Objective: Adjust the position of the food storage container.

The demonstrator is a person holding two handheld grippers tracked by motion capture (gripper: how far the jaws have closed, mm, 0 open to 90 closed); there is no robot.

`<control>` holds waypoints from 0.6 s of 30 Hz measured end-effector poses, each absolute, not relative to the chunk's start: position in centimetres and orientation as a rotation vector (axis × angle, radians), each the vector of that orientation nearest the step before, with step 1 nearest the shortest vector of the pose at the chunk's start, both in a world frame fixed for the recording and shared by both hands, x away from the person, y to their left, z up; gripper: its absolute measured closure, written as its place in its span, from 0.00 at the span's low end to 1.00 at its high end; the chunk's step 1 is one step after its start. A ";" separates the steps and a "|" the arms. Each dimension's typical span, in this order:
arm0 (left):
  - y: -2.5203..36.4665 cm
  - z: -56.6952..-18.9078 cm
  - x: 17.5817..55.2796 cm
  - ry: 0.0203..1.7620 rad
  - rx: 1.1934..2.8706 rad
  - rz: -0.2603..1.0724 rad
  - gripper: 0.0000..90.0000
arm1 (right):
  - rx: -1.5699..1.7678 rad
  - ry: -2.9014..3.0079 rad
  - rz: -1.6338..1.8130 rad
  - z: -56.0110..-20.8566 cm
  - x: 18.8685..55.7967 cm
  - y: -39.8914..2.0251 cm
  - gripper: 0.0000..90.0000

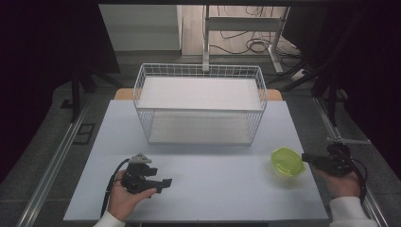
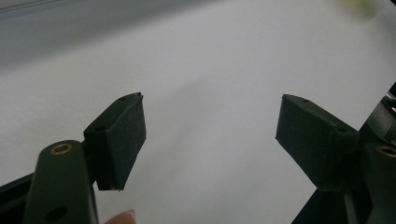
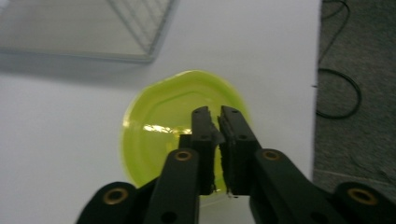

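High view puts the right gripper (image 1: pixel 306 159) at the near-right edge of the table (image 1: pixel 203 189), its jaws closed on the rim of a yellow-green bowl (image 1: pixel 286 161); right gripper view shows the pads pinched on that rim. Near-left, the left gripper (image 1: pixel 165 182) rests low in its hand, jaws spread wide on nothing, with a white wire basket (image 1: pixel 200 103) standing toward the far edge.

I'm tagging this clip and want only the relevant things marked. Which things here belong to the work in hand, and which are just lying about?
In the work:
- green bowl, its rim clamped between the jaws
- right gripper, shut on that rim
- wire basket, probably its destination

Lying about:
- left gripper, open, nothing between its jaws
- cables on the floor beyond the table
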State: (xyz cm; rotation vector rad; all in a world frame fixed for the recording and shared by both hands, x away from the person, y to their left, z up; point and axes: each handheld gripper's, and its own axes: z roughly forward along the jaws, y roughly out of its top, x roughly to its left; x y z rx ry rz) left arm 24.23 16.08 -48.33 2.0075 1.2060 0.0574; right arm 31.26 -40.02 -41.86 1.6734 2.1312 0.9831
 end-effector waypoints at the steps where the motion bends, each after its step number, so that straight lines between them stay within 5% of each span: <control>1: 16.1 -48.4 24.2 1.207 2.007 0.056 0.27 | 1.680 2.135 0.960 -42.0 31.6 -40.3 0.96; 18: 16.4 -48.6 24.2 1.216 2.014 0.058 0.27 | 1.722 2.231 0.668 -45.1 35.5 -39.6 0.99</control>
